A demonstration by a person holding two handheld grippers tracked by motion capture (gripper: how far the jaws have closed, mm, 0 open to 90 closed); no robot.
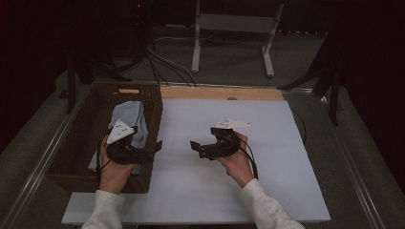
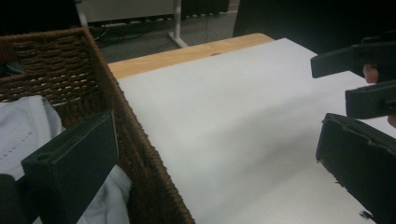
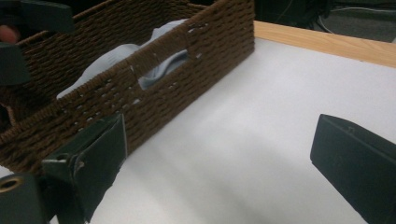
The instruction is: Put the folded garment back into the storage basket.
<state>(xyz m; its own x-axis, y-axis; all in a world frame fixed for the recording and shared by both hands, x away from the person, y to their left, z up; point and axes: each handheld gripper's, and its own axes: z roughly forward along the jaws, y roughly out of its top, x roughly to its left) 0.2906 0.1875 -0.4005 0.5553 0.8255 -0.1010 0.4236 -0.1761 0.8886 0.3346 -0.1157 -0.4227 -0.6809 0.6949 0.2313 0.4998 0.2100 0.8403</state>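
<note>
High view: white board [image 1: 248, 186] across the table, bare. At its left edge, brown wicker basket [image 1: 71, 143], with a pale blue cloth [image 1: 131, 114] lying inside along the right wall. Left gripper [image 1: 154, 149] above that wall's near part, jaws wide apart and empty, one jaw over the cloth, the other outside over the board. Right gripper [image 1: 197, 149] near the board's middle, likewise gaping, nothing held. Likely step: fetching the cloth. Best to shift left, clear of the wicker, dip both jaws around a raised fold, pinch fabric only, then lift straight up before swinging right. Risk otherwise: snagging the weave and dragging the basket.
</note>
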